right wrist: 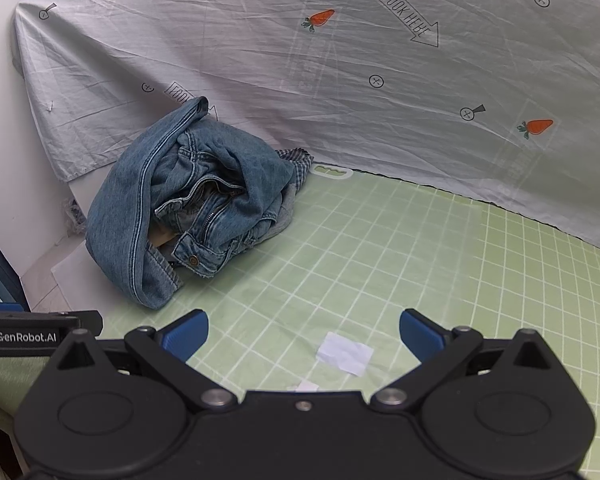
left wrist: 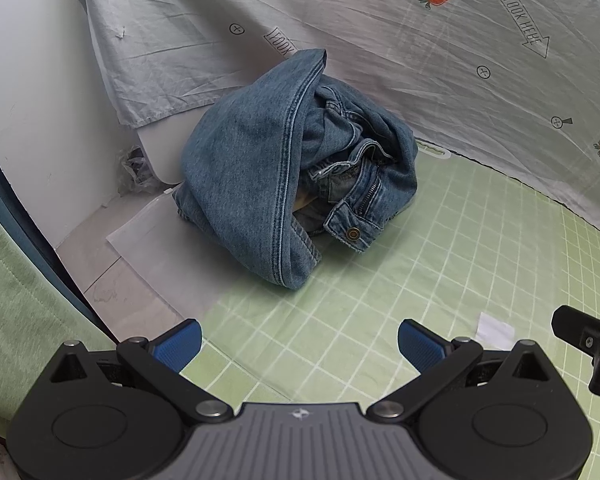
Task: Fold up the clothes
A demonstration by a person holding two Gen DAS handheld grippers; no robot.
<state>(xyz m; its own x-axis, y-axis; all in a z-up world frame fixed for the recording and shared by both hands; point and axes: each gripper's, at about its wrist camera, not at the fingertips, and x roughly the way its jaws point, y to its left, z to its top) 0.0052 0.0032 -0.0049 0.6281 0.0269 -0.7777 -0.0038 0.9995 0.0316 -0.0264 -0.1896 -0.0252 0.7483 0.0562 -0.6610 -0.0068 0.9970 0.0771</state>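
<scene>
Left tool [left wrist: 300, 344] hangs wide and empty above the green grid mat [left wrist: 440, 280], with crumpled jeans [left wrist: 284, 176] heaped ahead at the mat's far-left edge against the printed sheet [left wrist: 380, 40], while the right view shows the right tool [right wrist: 304, 334] equally wide, empty, well short of that heap.

Soft even indoor light, sharp focus, fisheye bending and dark corners.
</scene>
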